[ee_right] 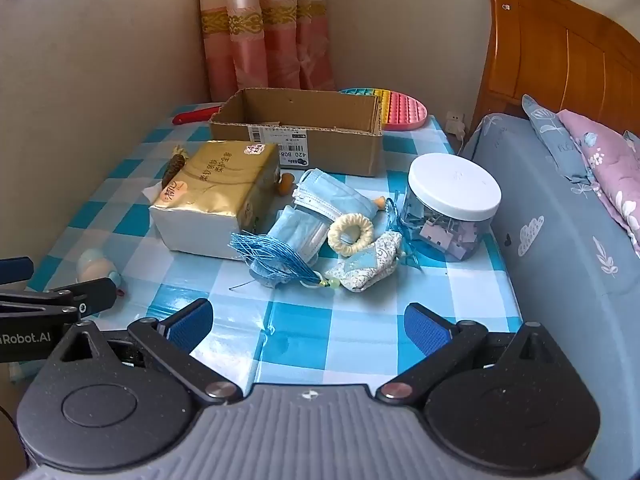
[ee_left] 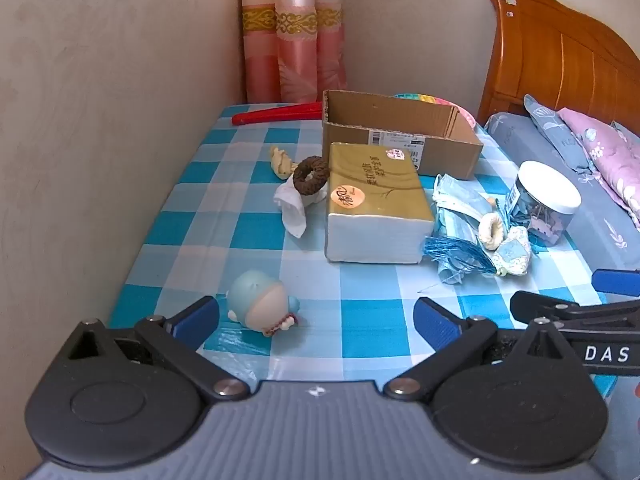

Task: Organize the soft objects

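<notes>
Two grippers hang over your blue-checked table (ee_right: 360, 336), both tipped downward with nothing between their blue pads. Your left gripper (ee_left: 316, 320) has its fingers spread wide and released, and so does your right gripper (ee_right: 308, 320); neither touches anything.

Take the gold tissue pack (ee_right: 216, 196) as your landmark. Behind it, just beside its far edge, sits the open cardboard box (ee_right: 320, 136), looking empty from where you stand. Beyond that box a rainbow pop-it mat (ee_right: 400, 110) lies flat, and a red handle (ee_left: 276, 114) rests at the far left corner near the pink curtain (ee_left: 292, 40). Well to the right of the pack stands a clear jar (ee_right: 452, 208) with a white lid, holding small pale clips.

Between pack and jar you have the soft pile: folded blue face masks (ee_right: 320, 204) touching the pack's right side, a patterned fabric sachet (ee_right: 368, 264) nearer to you, a blue tassel (ee_right: 268, 252) spread against the pack's near corner, and a cream knitted ring (ee_right: 352, 234) resting on the masks.

Left of the pack, a brown scrunchie (ee_left: 310, 174) leans against its side, over a crumpled white tissue (ee_left: 292, 204). Nearer you on that side, a small pale-blue figurine (ee_left: 260, 300) lies tipped over, just beside your left gripper's left finger.
</notes>
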A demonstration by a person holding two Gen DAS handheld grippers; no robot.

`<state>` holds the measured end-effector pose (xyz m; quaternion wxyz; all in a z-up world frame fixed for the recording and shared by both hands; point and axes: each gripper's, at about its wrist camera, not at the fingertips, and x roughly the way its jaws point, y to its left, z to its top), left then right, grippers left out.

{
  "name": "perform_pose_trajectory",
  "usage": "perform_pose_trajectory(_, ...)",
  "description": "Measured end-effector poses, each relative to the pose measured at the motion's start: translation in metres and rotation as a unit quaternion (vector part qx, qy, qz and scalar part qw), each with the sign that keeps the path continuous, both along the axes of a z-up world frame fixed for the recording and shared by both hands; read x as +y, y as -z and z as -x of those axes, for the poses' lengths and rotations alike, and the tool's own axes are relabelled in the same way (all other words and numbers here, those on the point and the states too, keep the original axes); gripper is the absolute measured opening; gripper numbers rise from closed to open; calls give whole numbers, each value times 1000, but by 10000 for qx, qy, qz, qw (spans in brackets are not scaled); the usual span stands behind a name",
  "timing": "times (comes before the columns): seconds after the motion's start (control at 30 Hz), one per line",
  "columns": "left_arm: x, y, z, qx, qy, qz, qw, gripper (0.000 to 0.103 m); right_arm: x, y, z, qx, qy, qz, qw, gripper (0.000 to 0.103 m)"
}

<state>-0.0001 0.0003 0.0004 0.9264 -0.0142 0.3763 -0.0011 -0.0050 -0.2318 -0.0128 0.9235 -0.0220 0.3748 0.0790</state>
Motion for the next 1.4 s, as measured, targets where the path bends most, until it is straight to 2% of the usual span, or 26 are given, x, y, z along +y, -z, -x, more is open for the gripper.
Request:
perform_pose_trajectory(0.3,-7,-2,3,-89,45,-109,9999,103,2,-3,3,-74,-30,-2,10000,103)
perform_pose_trajectory(0.33,3,-1,1,-43,-37,49,10000,103,3,-4,4,-72,-30,-6,10000,103)
perform_pose_trajectory(1.4,1,-5,-2,-73,-38,-17,10000,103,2,-7,5,-102,-58,-40,9999,103)
